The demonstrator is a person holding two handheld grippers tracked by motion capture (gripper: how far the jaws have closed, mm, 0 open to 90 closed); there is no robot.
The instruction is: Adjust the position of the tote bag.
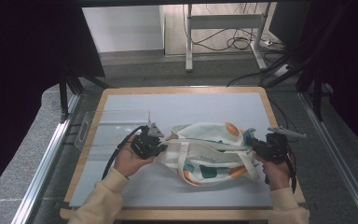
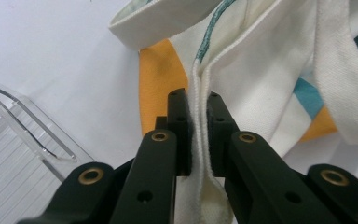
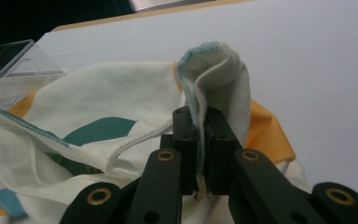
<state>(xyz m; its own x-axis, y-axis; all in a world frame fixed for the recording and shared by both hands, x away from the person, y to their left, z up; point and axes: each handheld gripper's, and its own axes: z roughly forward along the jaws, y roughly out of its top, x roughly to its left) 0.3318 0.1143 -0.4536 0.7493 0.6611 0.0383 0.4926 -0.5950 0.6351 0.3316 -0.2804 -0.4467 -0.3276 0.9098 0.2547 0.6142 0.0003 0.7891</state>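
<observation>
A cream cloth tote bag (image 1: 209, 151) with orange and teal patches and white straps lies crumpled on the white table mat. My left gripper (image 1: 161, 148) is at the bag's left end, its jaws pinched on a doubled seam of the tote bag (image 2: 256, 79). In the left gripper view the left gripper (image 2: 199, 122) holds the fabric between its pads. At the bag's right end my right gripper (image 1: 253, 145) is shut on a folded, teal-stitched edge of the tote bag (image 3: 121, 105). The right gripper (image 3: 201, 135) clamps that fold upright.
A clear acrylic tray (image 1: 109, 128) lies on the mat left of the bag, also seen as the clear tray (image 2: 23, 126) and the tray (image 3: 18, 58). The wooden table edge (image 1: 182, 89) frames the mat. Beyond stand a metal frame and floor cables (image 1: 237, 42).
</observation>
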